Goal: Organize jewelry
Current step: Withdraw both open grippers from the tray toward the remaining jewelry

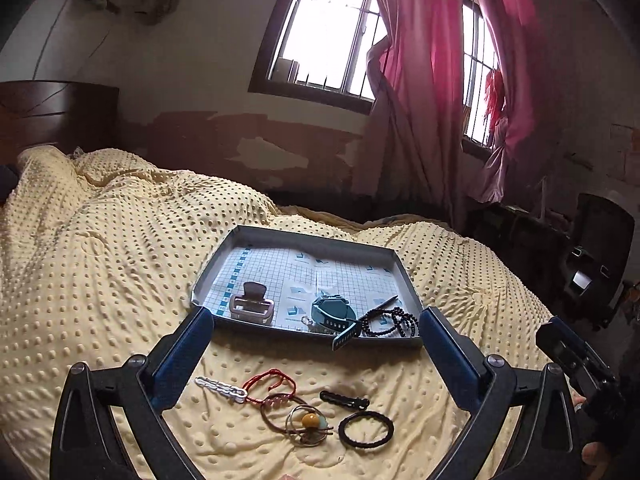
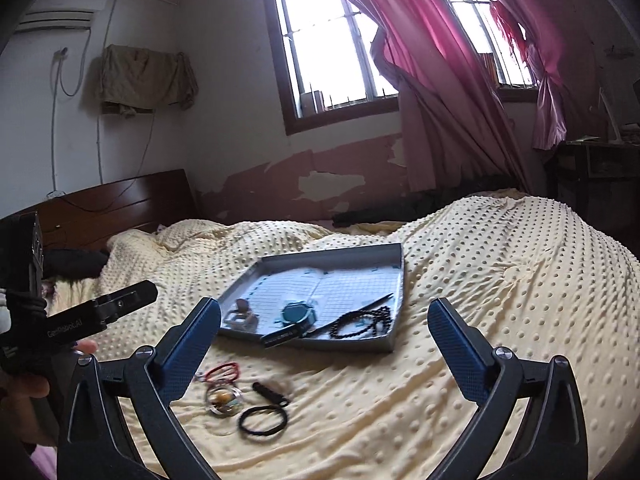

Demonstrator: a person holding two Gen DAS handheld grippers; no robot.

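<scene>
Left gripper [image 1: 316,320]: fingers spread wide, nothing between them, hovering above the yellow dotted blanket [image 1: 100,280]
Right gripper [image 2: 324,316]: likewise released, fingers far apart, empty, raised over the same blanket and aimed at the tray

Grey shallow tray [image 1: 408,280] lying flat on the blanket, lined with gridded paper. Inside it:
- pink and brown hair claw [image 1: 251,303] near the front left corner
- teal watch [image 1: 330,308] toward the front middle, its strap end [image 1: 345,336] hanging over the front rim
- dark bead bracelet [image 1: 390,322] at the front right corner, just beside the watch
- thin dark stick [image 1: 384,303] lying slantwise behind the beads
- small metal ring or clasp just left of the watch, too small to identify

On the blanket in front of the tray, outside it, close together:
- white chain-like clip [image 1: 222,389] at the left
- red cord bracelet [image 1: 272,384] touching the white clip's right end
- brown hair tie [image 1: 280,410] overlapping the red cord
- thin wire rings with an amber bead and a pale green bead [image 1: 310,422], overlapping the brown tie
- black flat hair clip [image 1: 344,399] just right of these
- black round hair tie [image 1: 366,429] nearest the right, apart from the clip

Behind the bed: barred window [image 1: 332,28], pink curtain [image 1: 424,60], peeling wall, dark wooden headboard [image 1: 52,112]
</scene>
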